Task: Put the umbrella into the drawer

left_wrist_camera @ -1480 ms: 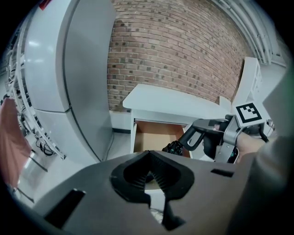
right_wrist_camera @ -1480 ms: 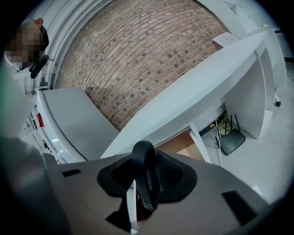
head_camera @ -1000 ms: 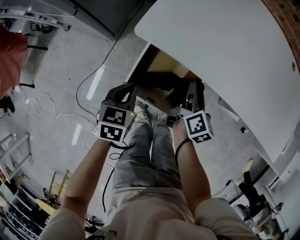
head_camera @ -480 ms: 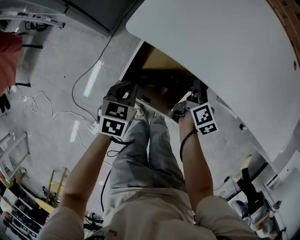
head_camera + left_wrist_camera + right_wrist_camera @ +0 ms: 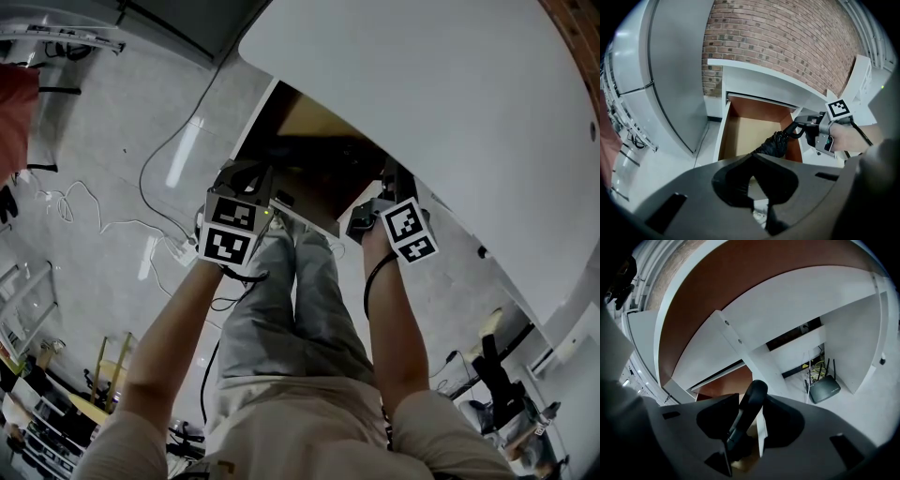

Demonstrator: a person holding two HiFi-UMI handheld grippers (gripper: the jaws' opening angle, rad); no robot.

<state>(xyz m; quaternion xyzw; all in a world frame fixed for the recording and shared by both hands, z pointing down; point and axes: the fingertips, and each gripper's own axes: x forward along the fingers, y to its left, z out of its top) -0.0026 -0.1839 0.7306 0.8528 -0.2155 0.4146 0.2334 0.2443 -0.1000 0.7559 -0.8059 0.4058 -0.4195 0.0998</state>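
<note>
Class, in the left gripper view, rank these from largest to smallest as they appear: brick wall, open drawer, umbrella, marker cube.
1. brick wall
2. open drawer
3. umbrella, near end hidden
4. marker cube

It looks like a work lab: a brick wall [image 5: 787, 42] behind the white table [image 5: 450, 103], loose cables [image 5: 150, 161] on the floor [image 5: 94, 141] beside it, a router [image 5: 824, 389] under it.
</note>
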